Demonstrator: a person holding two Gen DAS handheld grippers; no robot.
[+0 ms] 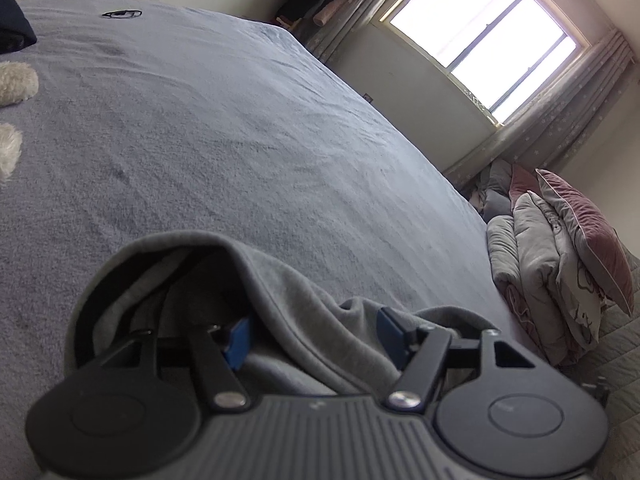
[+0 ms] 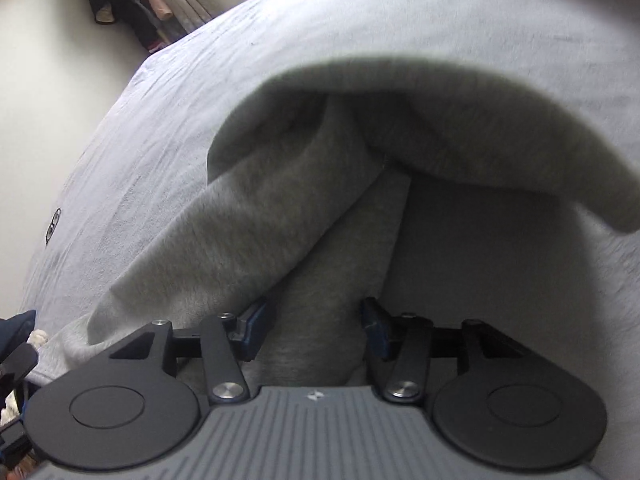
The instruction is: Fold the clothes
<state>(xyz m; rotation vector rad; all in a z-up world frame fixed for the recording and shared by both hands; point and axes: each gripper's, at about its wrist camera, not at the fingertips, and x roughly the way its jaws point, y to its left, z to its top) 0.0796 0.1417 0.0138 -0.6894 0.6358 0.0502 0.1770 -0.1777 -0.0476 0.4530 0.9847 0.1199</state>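
Grey cloth of the sweatshirt (image 1: 288,280) lies draped between the blue pads of the left gripper (image 1: 314,338), whose jaws stand fairly wide with the fabric running across them over the blue-grey bed sheet (image 1: 240,140). The right gripper (image 2: 318,330) is nearer to the main bulk: its half-open jaws have a thick fold between them, and I cannot tell whether they pinch it.

Grey garment (image 2: 304,208) folds hide both tongs' fingertips (image 1: 240,340); its far edge is blurred.
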